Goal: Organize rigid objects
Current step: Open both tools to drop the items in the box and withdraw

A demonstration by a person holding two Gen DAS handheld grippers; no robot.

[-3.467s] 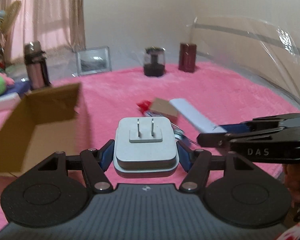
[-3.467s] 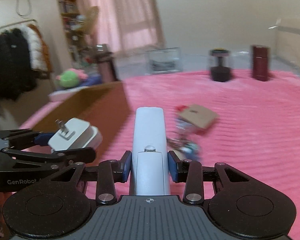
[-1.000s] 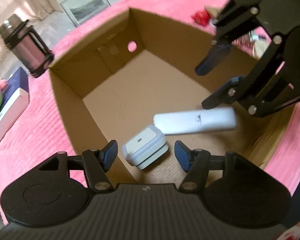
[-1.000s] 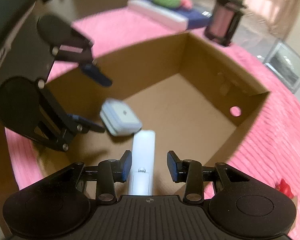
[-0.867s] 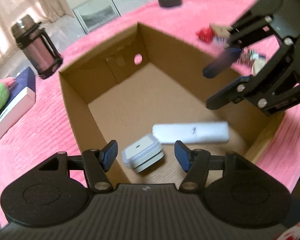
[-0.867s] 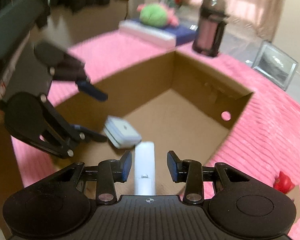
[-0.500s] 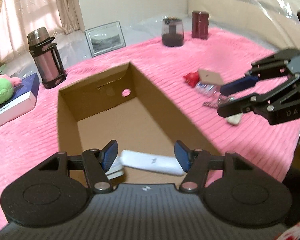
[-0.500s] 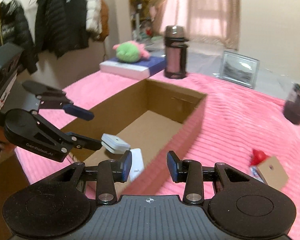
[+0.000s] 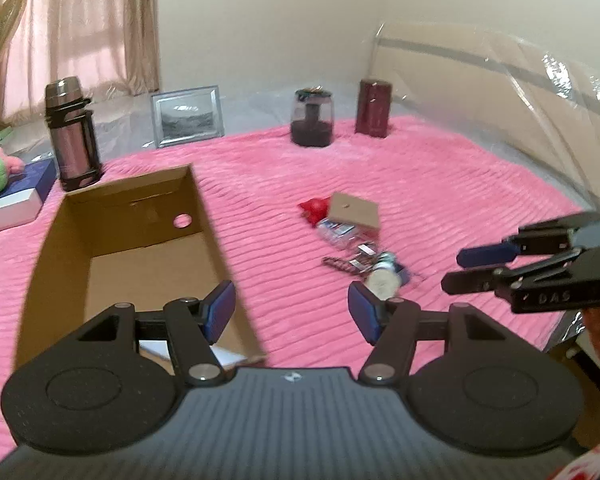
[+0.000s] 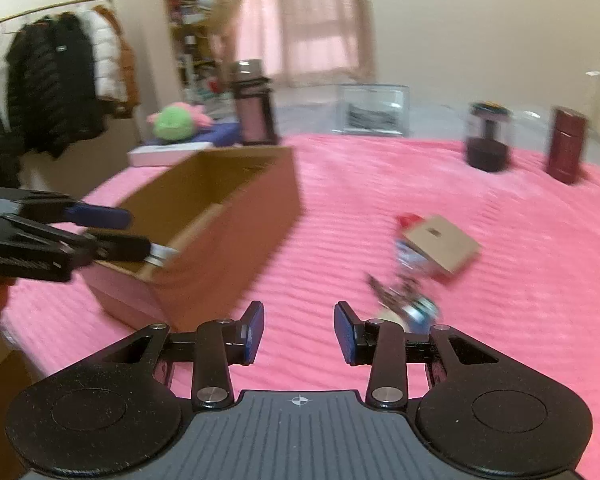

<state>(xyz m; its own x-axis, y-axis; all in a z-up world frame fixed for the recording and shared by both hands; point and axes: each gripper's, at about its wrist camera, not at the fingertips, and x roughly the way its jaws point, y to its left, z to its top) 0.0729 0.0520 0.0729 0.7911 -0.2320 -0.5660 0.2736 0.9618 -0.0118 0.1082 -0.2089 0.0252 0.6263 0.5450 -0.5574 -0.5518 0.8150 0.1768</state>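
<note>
Cardboard box [image 9: 120,216] sits open on the pink blanket [image 9: 440,184] at the left of your left wrist view, with a white object [image 9: 228,356] showing in its near corner behind your left gripper [image 9: 292,312], whose blue-padded jaws are spread wide and hold nothing. To the right of the box, well apart from it, lies a small heap: a red piece [image 9: 314,208], a brown card box [image 9: 354,214] and some blurred metal bits [image 9: 364,264]. Your right gripper [image 9: 472,270] hangs at the right edge, jaws parted. From your right wrist view, your right gripper [image 10: 299,332] is spread and empty above the blanket [image 10: 520,260], the cardboard box [image 10: 236,204] stands ahead to the left, and the heap with its brown card box [image 10: 440,244] lies just ahead to the right. Your left gripper [image 10: 132,232] hovers by the box's near corner, jaws apart.
</note>
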